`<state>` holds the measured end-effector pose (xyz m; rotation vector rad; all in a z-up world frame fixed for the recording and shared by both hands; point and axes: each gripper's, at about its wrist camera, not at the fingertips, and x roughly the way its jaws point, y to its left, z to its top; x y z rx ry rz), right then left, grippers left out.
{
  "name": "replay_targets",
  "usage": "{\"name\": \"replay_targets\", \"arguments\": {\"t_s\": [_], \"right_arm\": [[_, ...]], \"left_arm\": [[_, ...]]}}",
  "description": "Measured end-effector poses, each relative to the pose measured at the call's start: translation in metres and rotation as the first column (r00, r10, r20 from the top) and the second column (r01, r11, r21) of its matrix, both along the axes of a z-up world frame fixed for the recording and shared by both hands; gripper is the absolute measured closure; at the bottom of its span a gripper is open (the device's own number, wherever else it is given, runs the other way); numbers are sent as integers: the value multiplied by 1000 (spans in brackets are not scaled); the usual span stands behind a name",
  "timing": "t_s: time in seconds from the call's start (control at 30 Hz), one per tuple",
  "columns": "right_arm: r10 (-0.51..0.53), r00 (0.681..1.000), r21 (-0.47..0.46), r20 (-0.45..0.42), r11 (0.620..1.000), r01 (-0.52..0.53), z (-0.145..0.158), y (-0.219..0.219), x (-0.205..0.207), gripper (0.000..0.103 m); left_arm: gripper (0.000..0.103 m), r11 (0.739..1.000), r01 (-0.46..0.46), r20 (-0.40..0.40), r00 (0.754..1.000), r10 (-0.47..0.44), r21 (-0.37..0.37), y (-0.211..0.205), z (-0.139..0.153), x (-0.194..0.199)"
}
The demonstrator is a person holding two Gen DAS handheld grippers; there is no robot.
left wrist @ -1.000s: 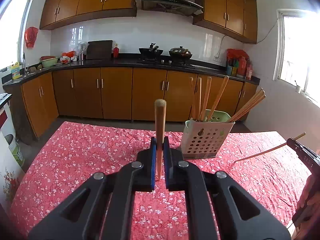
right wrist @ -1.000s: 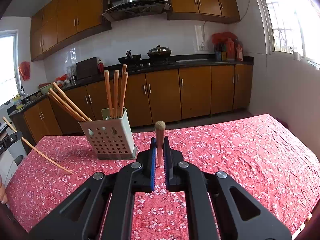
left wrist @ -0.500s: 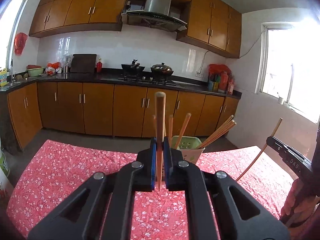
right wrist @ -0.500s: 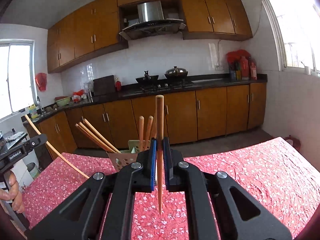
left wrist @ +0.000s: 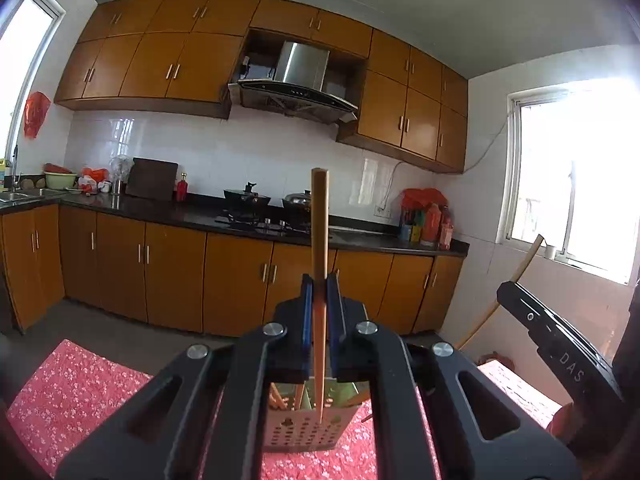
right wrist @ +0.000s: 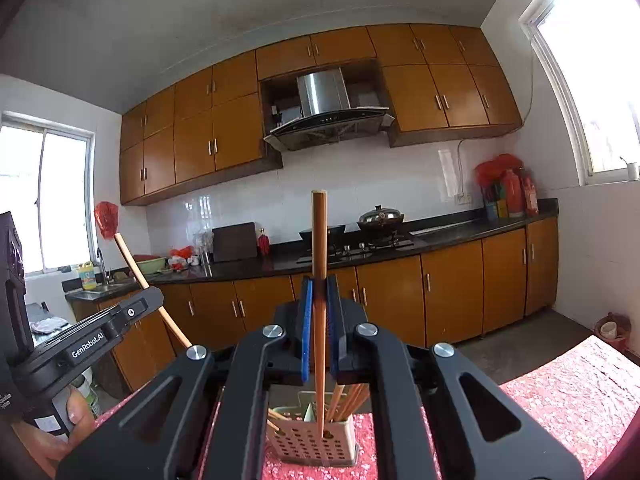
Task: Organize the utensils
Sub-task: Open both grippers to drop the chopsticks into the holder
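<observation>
My left gripper is shut on an upright wooden chopstick. Its lower tip hangs in front of the pale perforated utensil holder, which holds several chopsticks. My right gripper is shut on a second upright chopstick, whose tip points down over the same holder. Each gripper shows in the other's view: the right one with its slanted chopstick, the left one with its chopstick, held by a hand.
The holder stands on a table with a red flowered cloth. Behind are brown kitchen cabinets, a dark counter with pots, an extractor hood and bright windows.
Both grippers have risen and tilted upward, still gripping their chopsticks. The holder has slid down in both views, and now lies beneath the fingers. More wall and ceiling show.
</observation>
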<state>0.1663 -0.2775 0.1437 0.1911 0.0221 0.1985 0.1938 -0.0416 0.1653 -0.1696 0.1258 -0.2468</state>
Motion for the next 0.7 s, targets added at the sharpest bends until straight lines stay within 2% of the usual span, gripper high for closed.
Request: {"name": "replay_targets", "arguments": {"t_s": [0.17, 0.27, 0.57, 0.63, 0.67, 0.7], "right_arm": [[-4, 999, 1, 53, 1000, 4, 2, 6, 22, 95], [-9, 997, -21, 81, 1000, 11, -6, 14, 32, 95], [-15, 999, -39, -35, 999, 14, -44, 17, 66, 95], [-5, 998, -32, -60, 999, 3, -44, 14, 64, 82], [-12, 998, -31, -57, 999, 10, -42, 11, 60, 64], [-22, 999, -29, -41, 999, 21, -39, 8, 51, 56]], "left_arm": [[95, 998, -58, 72, 996, 56, 28, -7, 9, 22], [95, 996, -74, 94, 993, 68, 55, -12, 3, 35], [95, 998, -31, -23, 999, 32, 46, -11, -37, 74], [93, 999, -33, -44, 998, 34, 26, -4, -41, 78], [86, 999, -34, -50, 998, 34, 15, -1, -41, 78], [78, 999, -46, -51, 998, 46, 2, 4, -39, 76]]}}
